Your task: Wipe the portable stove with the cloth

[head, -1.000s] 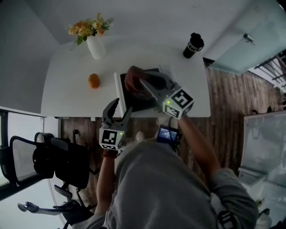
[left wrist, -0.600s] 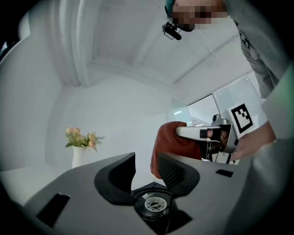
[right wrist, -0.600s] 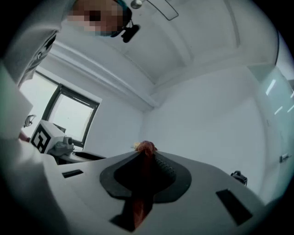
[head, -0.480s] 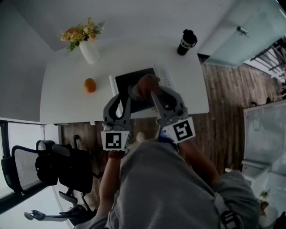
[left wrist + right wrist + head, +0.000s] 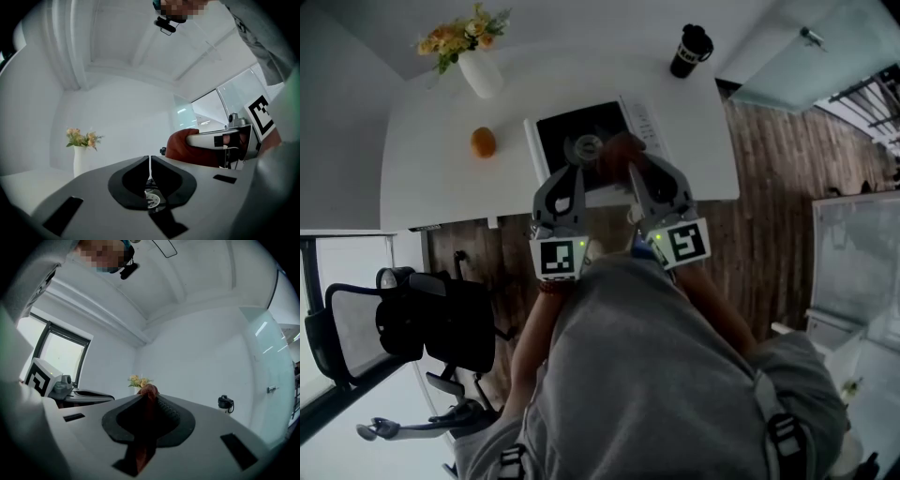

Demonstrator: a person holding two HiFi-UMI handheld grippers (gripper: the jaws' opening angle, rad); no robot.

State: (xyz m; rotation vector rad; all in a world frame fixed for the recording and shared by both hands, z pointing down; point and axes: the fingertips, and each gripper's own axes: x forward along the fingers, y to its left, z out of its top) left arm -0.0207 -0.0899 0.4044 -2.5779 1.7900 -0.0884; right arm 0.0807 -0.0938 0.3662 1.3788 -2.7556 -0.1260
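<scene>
Now, from the head view, both grippers sit at the lower edge of the black portable stove [image 5: 565,131] on the white table [image 5: 441,178], upper centre. Only the right gripper view shows the right gripper [image 5: 150,400] clamped on the reddish cloth [image 5: 148,390]. The left gripper view shows the left gripper [image 5: 149,161], jaws just closed, pad to pad, with nothing between them.

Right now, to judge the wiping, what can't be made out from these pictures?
Head view: the stove surface is too small and dark to show dirt or wiped patches.
Head view: the right gripper covers most of the cloth it clamps, so contact with the stove is unclear.
Head view: the control panel markings are too small to read.
Right gripper view: the gripper's own body hides the stove.
</scene>
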